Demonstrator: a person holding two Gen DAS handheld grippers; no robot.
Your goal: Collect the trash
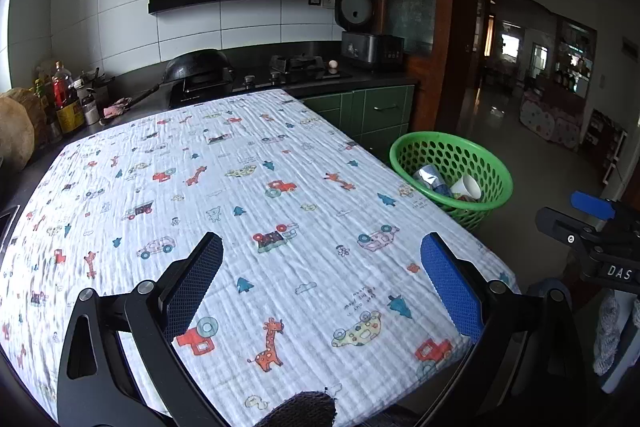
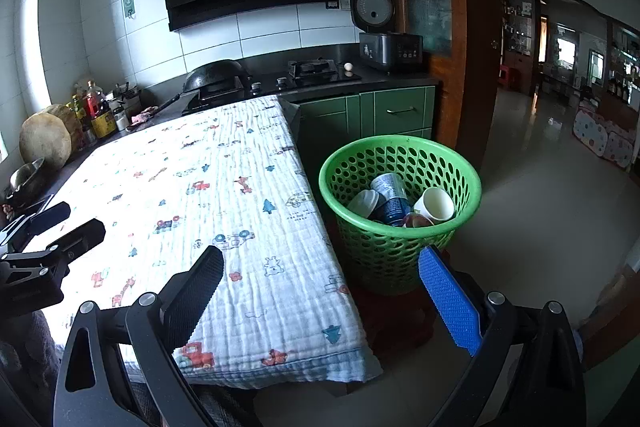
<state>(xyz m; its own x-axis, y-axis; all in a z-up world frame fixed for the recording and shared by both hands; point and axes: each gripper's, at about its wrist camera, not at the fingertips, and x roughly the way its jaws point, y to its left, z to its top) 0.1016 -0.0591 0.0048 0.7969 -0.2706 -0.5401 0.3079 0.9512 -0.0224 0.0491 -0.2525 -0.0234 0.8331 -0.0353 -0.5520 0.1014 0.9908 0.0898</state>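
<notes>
A green perforated basket (image 2: 400, 251) stands on the floor just right of the table; in the left wrist view the basket (image 1: 496, 169) shows past the table's right edge. Inside lie several used paper cups (image 2: 434, 203), white and blue ones (image 1: 466, 187). My left gripper (image 1: 322, 251) hovers open over the near part of the cloth-covered table (image 1: 240, 187), nothing between its fingers. My right gripper (image 2: 320, 263) is open too, near the table's right front corner, its blue finger (image 2: 448, 301) in front of the basket. No trash shows on the cloth (image 2: 192, 187).
Behind the table runs a dark counter (image 2: 384, 73) with a stove, a wok (image 2: 216, 75), an egg, a rice cooker (image 2: 376, 23), and bottles (image 2: 96, 111) at the left. Green cabinets (image 2: 400, 111) sit behind the basket. Tiled floor (image 2: 540, 207) stretches right towards a doorway.
</notes>
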